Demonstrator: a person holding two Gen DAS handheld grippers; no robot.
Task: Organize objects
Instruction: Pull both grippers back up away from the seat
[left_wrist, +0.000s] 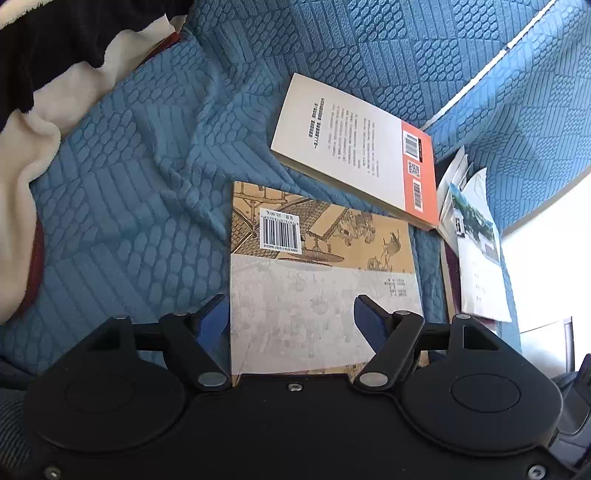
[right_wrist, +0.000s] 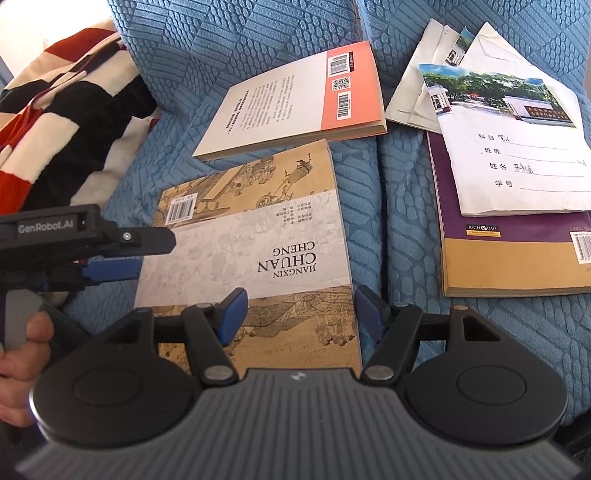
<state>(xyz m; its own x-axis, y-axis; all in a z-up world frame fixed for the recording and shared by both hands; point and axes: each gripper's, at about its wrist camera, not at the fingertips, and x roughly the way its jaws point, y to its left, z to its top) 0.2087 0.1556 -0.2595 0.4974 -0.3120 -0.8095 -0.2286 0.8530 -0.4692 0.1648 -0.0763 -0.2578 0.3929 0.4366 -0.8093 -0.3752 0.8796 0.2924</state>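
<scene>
A tan and grey paperback (left_wrist: 314, 295) (right_wrist: 258, 240) marked JIANGXIN CHUAN CHENG lies back cover up on the blue sofa cover. My left gripper (left_wrist: 291, 319) is open at its left edge, with one finger over the cover and the other just off the edge. In the right wrist view the left gripper (right_wrist: 157, 254) comes in from the left, its two fingers spread around that edge. My right gripper (right_wrist: 301, 314) is open at the book's near right corner, with its left pad (right_wrist: 232, 314) over the cover and the right pad beside the edge. No pad presses on the book.
A white and orange book (left_wrist: 343, 147) (right_wrist: 280, 99) lies just behind. To the right, a purple book (right_wrist: 509, 251) carries a white notebook (right_wrist: 517, 155) and envelopes (right_wrist: 413, 88). A striped blanket (right_wrist: 55, 110) is piled on the left. A person's hand (right_wrist: 22, 350) grips the left tool.
</scene>
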